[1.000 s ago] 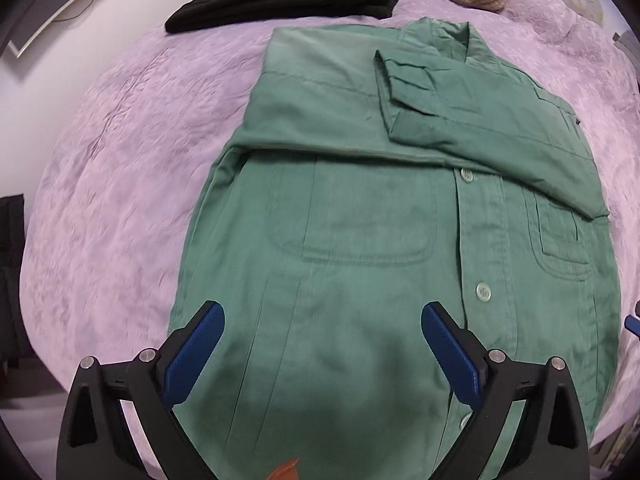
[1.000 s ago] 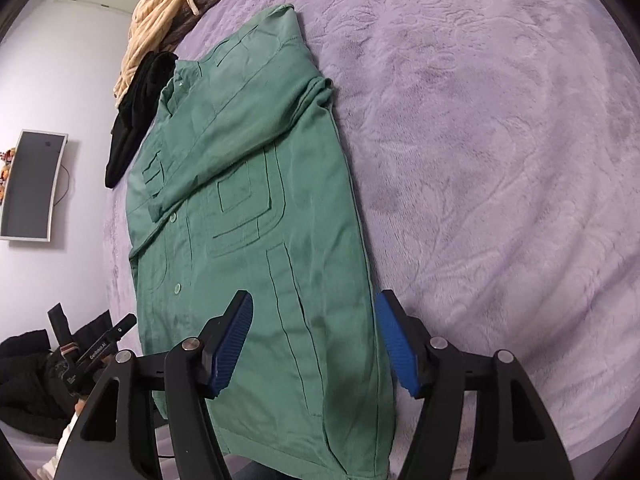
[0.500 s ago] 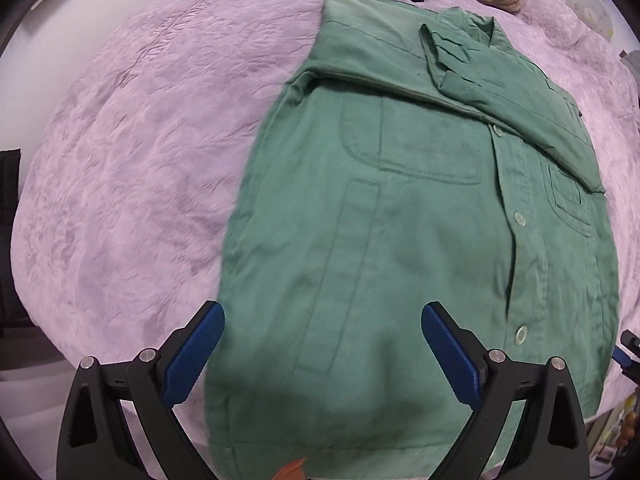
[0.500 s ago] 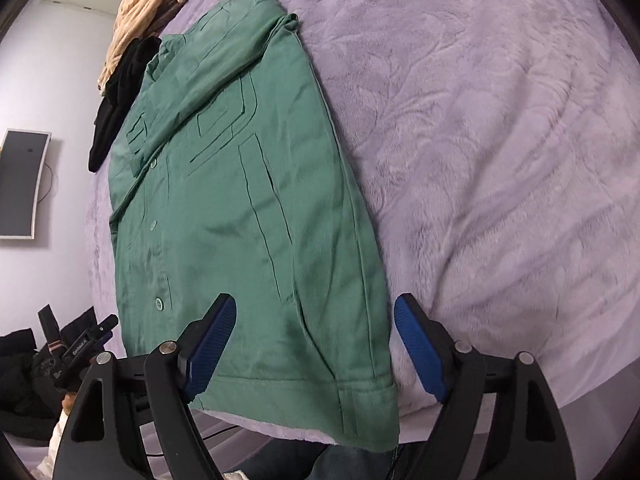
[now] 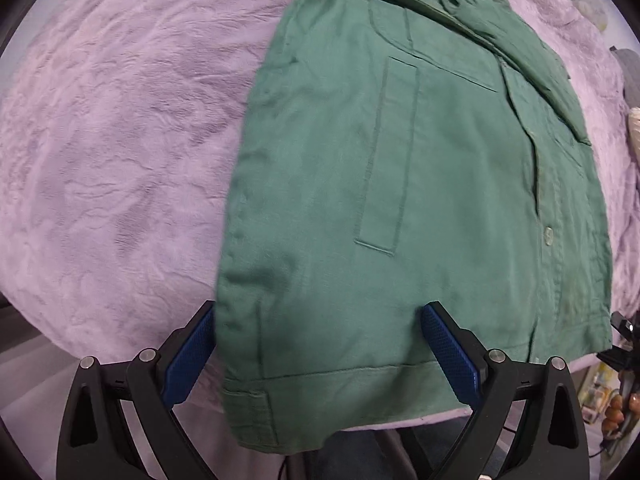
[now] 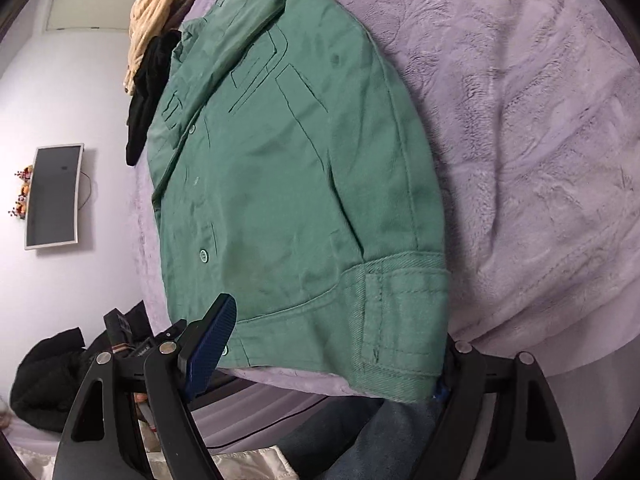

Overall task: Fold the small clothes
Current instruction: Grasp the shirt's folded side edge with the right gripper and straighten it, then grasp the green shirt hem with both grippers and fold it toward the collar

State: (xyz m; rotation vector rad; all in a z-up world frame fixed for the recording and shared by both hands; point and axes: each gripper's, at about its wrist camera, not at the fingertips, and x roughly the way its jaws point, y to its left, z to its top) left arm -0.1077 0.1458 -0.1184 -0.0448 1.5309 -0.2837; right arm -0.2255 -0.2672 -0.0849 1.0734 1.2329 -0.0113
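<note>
A green button shirt (image 5: 420, 200) lies flat on a lilac plush blanket (image 5: 120, 140), sleeves folded across its chest, hem hanging over the near edge. My left gripper (image 5: 320, 356) is open, its blue pads straddling the hem's left corner. In the right wrist view the shirt (image 6: 280, 184) fills the middle. My right gripper (image 6: 324, 356) is open at the hem's right corner, and the cloth hides its right pad.
Black and beige clothes (image 6: 152, 60) are piled beyond the collar. A monitor (image 6: 52, 196) hangs on the left wall. A dark garment (image 6: 44, 384) lies on the floor at left. The blanket (image 6: 540, 160) stretches right of the shirt.
Both grippers have drawn back and down from over the shirt's body to its hem at the near edge. Both stay open.
</note>
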